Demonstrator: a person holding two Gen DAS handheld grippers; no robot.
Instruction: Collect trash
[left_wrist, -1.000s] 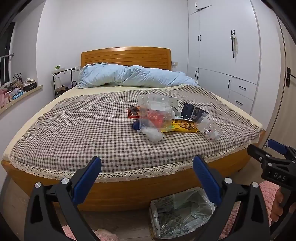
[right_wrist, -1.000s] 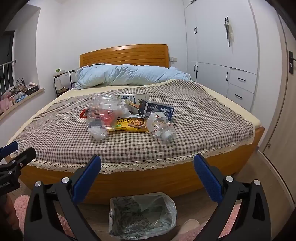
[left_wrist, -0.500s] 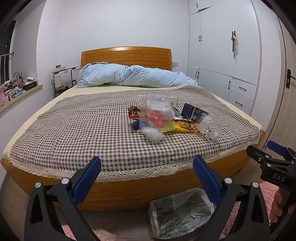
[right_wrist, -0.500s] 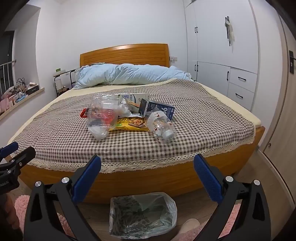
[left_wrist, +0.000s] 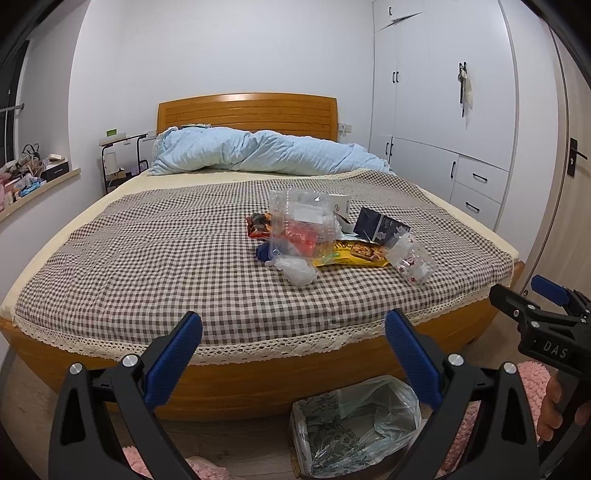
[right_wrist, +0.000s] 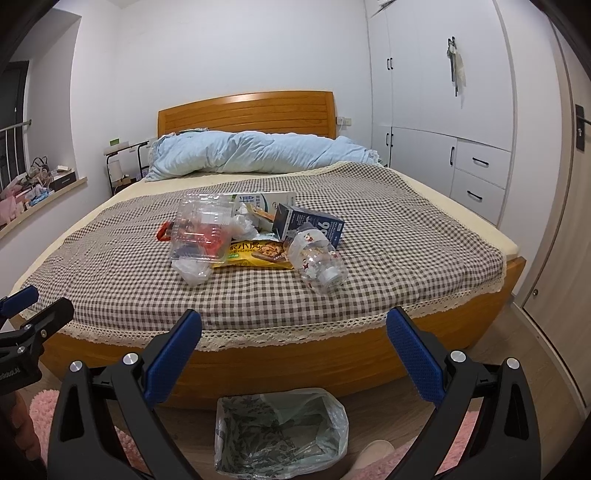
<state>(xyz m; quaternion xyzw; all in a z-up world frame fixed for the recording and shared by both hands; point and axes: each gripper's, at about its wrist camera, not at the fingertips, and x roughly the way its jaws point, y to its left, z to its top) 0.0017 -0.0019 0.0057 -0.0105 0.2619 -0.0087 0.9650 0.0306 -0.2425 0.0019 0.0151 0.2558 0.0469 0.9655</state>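
The left hand-held gripper (left_wrist: 293, 328) fills the bottom of its view with both blue fingers spread wide and nothing between them, and the right hand-held gripper (right_wrist: 293, 328) is spread just as wide and bare in its own view. At mid frame the trash sits in a heap on the checked bed (right_wrist: 399, 236): from left to right a clear plastic box (right_wrist: 201, 230), a yellow snack bag (right_wrist: 258, 253), a dark blue carton (right_wrist: 314, 223) and a clear bottle (right_wrist: 317, 260) lying on its side. At bottom centre, on the floor against the bed's foot, stands a bin (right_wrist: 280, 432) lined with a plastic bag.
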